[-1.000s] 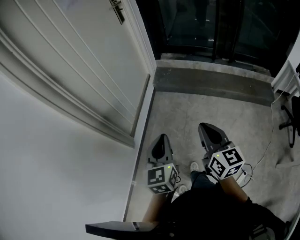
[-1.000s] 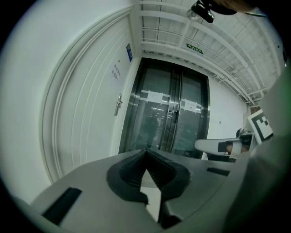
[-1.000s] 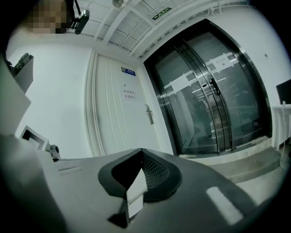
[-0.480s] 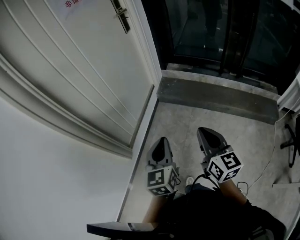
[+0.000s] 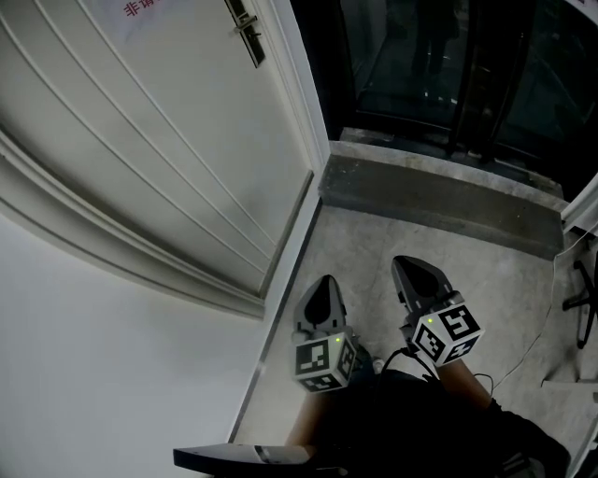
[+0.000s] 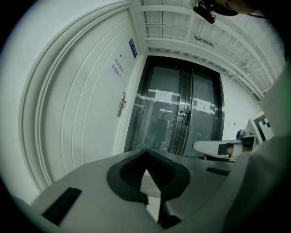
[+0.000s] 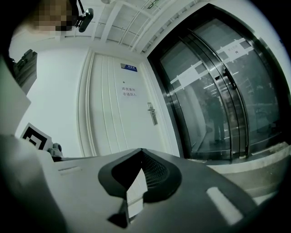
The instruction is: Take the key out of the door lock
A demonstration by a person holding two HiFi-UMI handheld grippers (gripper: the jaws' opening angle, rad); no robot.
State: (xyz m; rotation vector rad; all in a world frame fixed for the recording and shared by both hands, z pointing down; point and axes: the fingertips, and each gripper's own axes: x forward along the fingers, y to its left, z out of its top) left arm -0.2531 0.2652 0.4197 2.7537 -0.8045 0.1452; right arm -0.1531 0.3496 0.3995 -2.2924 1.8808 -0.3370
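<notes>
We hold both grippers low over the concrete floor, near the foot of the white door on the left. The left gripper has its jaws pressed together on nothing, and so does the right gripper. The door handle sits far up the door, well apart from both grippers. The key is probably there, but it is too small for us to make out.

The right tongs point at a white door, jaws met at the tips with nothing gripped between them. The door's lever handle sits near its right edge. A blue plate hangs above a paper notice. Dark glass doors adjoin on the right.
</notes>
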